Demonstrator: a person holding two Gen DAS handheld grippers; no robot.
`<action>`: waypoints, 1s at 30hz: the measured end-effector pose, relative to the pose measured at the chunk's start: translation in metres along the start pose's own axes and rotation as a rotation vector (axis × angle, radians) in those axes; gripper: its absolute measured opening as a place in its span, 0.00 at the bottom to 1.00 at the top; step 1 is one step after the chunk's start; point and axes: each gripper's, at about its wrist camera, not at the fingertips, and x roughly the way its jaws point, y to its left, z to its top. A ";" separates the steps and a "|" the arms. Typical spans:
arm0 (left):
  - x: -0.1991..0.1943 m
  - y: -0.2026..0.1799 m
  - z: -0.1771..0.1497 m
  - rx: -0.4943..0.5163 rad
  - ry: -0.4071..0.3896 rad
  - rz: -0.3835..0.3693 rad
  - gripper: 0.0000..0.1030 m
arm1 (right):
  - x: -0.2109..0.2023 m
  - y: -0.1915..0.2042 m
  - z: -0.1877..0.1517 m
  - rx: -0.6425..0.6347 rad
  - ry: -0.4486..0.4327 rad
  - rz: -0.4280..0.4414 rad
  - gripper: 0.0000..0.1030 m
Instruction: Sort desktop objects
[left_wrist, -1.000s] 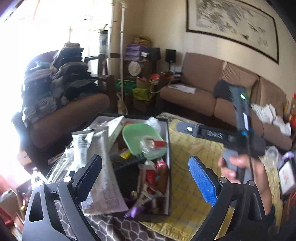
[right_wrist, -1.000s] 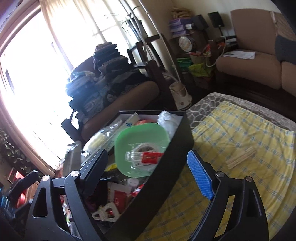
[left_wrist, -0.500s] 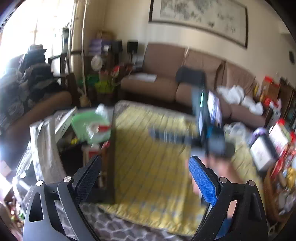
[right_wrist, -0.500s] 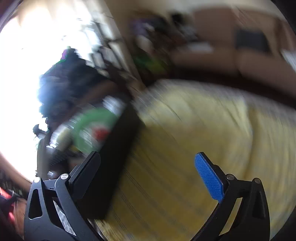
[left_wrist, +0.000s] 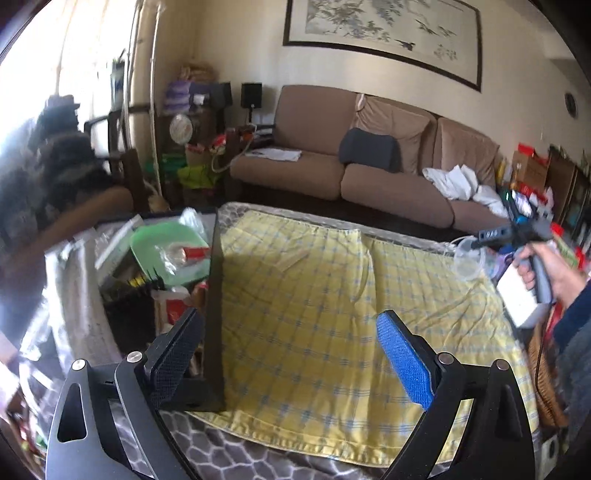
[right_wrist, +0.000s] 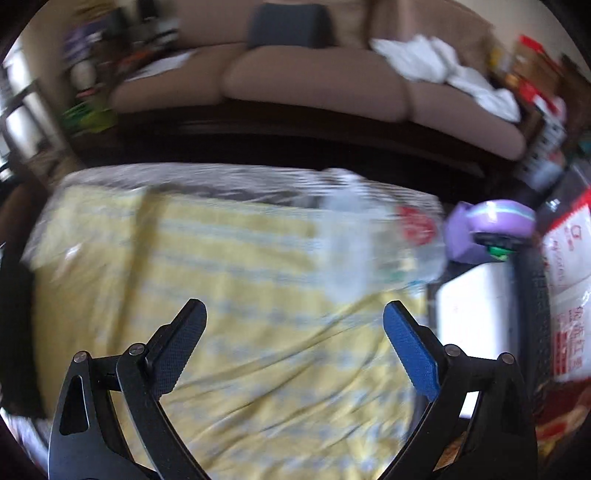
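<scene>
Right gripper (right_wrist: 294, 332) has just been closing slightly, jaws wide and empty; clear cup (right_wrist: 354, 236) lies ahead, right of centre; left gripper (left_wrist: 290, 347) gapes empty beside the black box (left_wrist: 214, 295); centre the rim, then close gently.

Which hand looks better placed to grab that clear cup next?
Right. The right gripper, jaws open and empty, faces the cup just ahead; the left gripper sits beside the black box, far off.

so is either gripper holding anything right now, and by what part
Nothing is held. The left gripper and right gripper both stand open with only the yellow cloth showing between their fingers.
</scene>
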 end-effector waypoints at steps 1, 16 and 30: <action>0.003 0.002 -0.002 -0.011 0.008 -0.004 0.94 | 0.010 -0.012 0.001 0.027 -0.017 -0.015 0.92; 0.028 0.009 -0.013 -0.001 0.082 0.063 0.94 | 0.053 0.021 -0.075 0.032 -0.351 0.041 0.12; 0.059 -0.056 -0.016 0.120 0.140 -0.056 0.94 | 0.022 0.059 -0.151 0.147 -0.574 0.405 0.07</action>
